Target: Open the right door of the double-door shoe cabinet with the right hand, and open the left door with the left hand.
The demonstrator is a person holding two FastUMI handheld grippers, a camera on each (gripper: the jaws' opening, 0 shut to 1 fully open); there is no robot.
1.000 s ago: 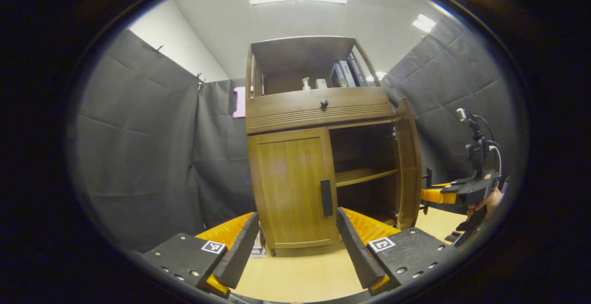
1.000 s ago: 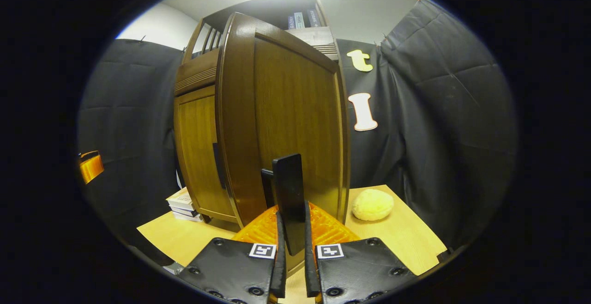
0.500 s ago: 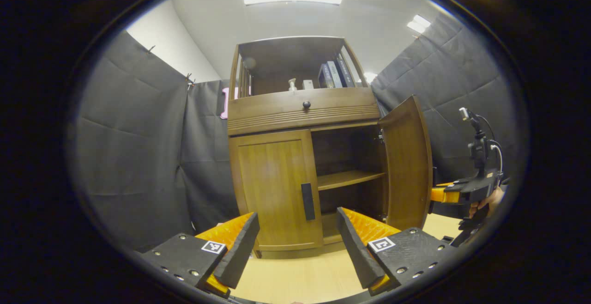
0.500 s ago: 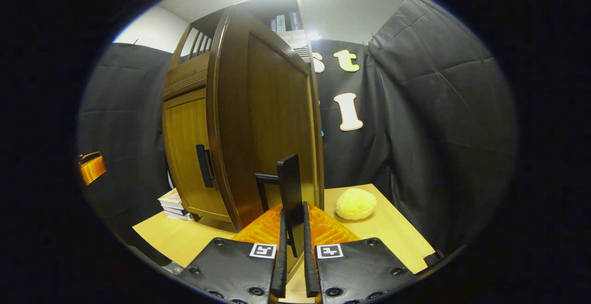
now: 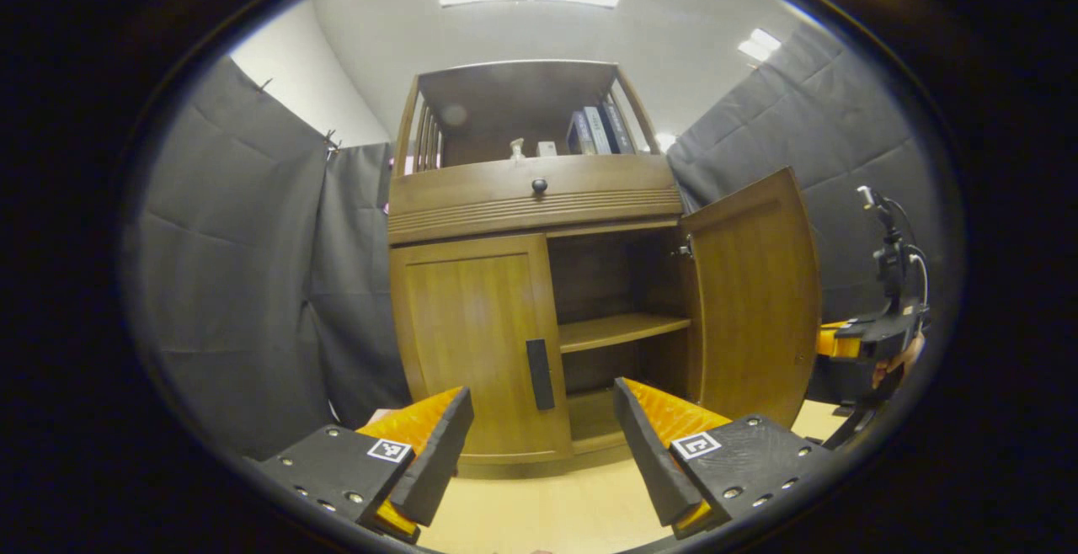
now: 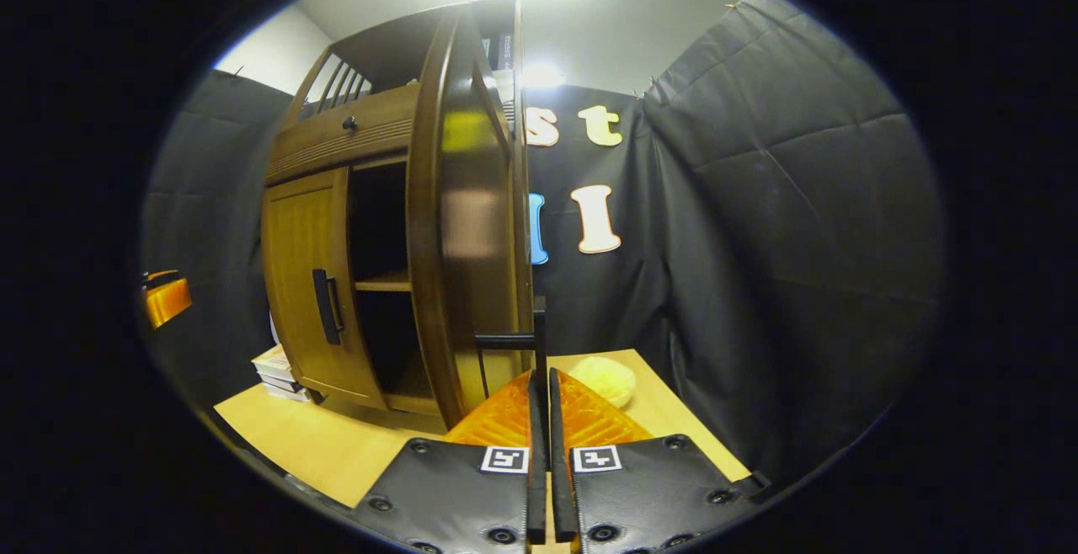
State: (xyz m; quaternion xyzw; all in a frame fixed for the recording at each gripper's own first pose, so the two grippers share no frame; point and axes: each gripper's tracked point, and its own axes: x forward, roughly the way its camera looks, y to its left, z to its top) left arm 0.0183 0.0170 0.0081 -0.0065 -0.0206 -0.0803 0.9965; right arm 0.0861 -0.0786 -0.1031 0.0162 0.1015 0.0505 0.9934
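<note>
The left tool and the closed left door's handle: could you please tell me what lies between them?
In the left gripper view, nothing lies between the open left tool and the dark handle on the closed left door; below that gap is bare tabletop.

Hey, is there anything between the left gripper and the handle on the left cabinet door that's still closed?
Nothing visible. In the left gripper view the left gripper is open, and the left door's handle sits straight ahead between its fingers over bare tabletop. The open right door stands off to the side, outside that path.
</note>
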